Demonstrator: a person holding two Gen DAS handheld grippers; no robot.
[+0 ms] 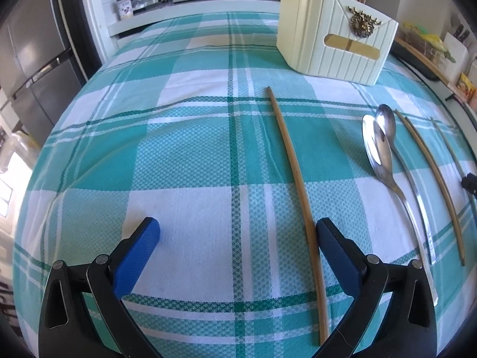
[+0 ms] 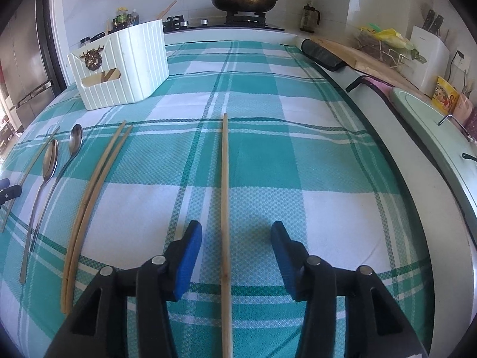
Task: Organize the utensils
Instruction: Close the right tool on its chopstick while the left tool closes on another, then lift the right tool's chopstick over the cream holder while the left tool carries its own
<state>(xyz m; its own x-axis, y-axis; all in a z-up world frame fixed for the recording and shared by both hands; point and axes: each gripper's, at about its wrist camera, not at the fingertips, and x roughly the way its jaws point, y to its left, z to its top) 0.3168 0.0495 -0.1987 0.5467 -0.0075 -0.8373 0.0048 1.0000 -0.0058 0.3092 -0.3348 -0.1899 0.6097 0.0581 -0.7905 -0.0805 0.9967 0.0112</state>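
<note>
**Mia:** What is on the cloth [image 2: 268,161]?

**Ben:** Sticks and spoons. One stick [image 2: 225,208] lies alone in the middle. It runs right between the fingers of the right gripper [image 2: 236,247]. The fingers are spread wide and do not touch it.

**Mia:** And the left gripper [image 1: 238,238]?

**Ben:** It is wide open too. Another stick [image 1: 295,185] lies by its right finger [image 1: 337,253], just at the inner side. I cannot tell if they touch. Nothing is being pinched.

**Mia:** Where are the spoons?

**Ben:** Two spoons [image 2: 50,161] lie side by side, left of the middle stick, bowls pointing away. Between the spoons and that stick are two sticks [image 2: 95,188] close together.

**Mia:** Where is the box?

**Ben:** The white box [image 2: 131,68] stands at the far left of the cloth, well apart from the spoons. It has a gold deer head [image 2: 93,56] on the front. Through the slot under it you can see some wood inside.

**Mia:** What is behind?

**Ben:** A pan [image 2: 243,1] with a lid on the stove.
</note>
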